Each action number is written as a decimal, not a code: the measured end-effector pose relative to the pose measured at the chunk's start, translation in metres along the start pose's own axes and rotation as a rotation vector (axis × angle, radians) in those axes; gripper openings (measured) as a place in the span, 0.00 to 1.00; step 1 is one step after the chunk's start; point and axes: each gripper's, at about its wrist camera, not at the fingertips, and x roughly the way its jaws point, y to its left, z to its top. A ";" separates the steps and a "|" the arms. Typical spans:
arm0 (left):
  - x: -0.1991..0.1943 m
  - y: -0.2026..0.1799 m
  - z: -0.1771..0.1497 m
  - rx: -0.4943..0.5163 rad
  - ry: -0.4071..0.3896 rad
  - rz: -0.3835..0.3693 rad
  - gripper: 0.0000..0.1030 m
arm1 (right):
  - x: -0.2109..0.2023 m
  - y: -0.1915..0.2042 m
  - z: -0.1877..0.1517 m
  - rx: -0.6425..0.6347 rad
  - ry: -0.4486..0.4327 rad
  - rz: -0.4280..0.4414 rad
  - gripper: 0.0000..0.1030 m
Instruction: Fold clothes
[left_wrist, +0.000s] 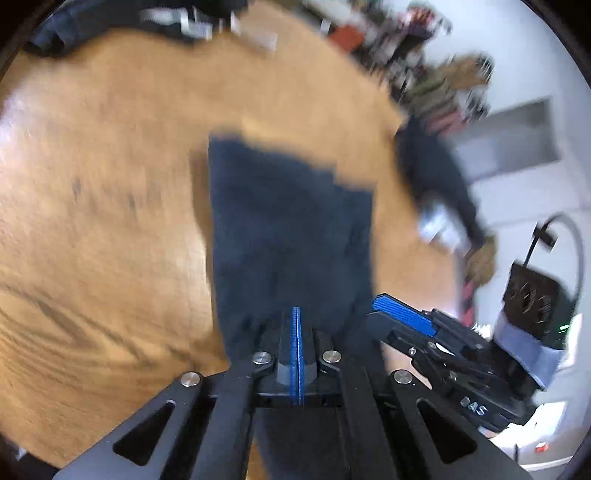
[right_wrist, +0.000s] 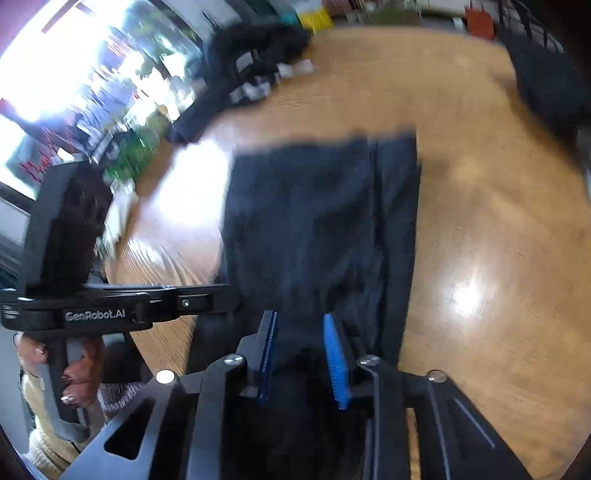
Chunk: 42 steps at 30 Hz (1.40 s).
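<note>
A dark navy garment (left_wrist: 291, 221) lies flat and lengthwise on the wooden table (left_wrist: 110, 147), running away from both grippers. My left gripper (left_wrist: 296, 311) is shut, its blue pads pressed together on the garment's near edge. In the right wrist view the same garment (right_wrist: 325, 206) shows a long seam. There my right gripper (right_wrist: 300, 316) holds a bunch of the dark cloth between its partly parted blue pads (right_wrist: 334, 354). The left gripper (right_wrist: 227, 295) reaches in from the left onto the garment's left side. The right gripper (left_wrist: 376, 308) meets the cloth's right corner. Both views are blurred.
A heap of dark clothes with pale tags (right_wrist: 255, 51) sits at the table's far edge. Another dark garment (right_wrist: 546, 85) lies far right and hangs over the table's edge (left_wrist: 436, 173). A person's hand (right_wrist: 77, 373) grips the left handle. Bare wood (right_wrist: 480, 258) lies right of the garment.
</note>
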 end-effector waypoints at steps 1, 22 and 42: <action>-0.008 0.003 0.007 -0.014 -0.035 0.004 0.06 | -0.008 0.000 0.008 -0.010 -0.034 -0.016 0.39; 0.011 0.003 0.008 0.036 0.026 0.002 0.45 | -0.004 -0.042 0.024 0.109 -0.042 0.001 0.51; -0.049 -0.019 -0.095 0.329 -0.230 0.231 0.10 | -0.079 -0.029 -0.241 0.421 -0.026 0.250 0.43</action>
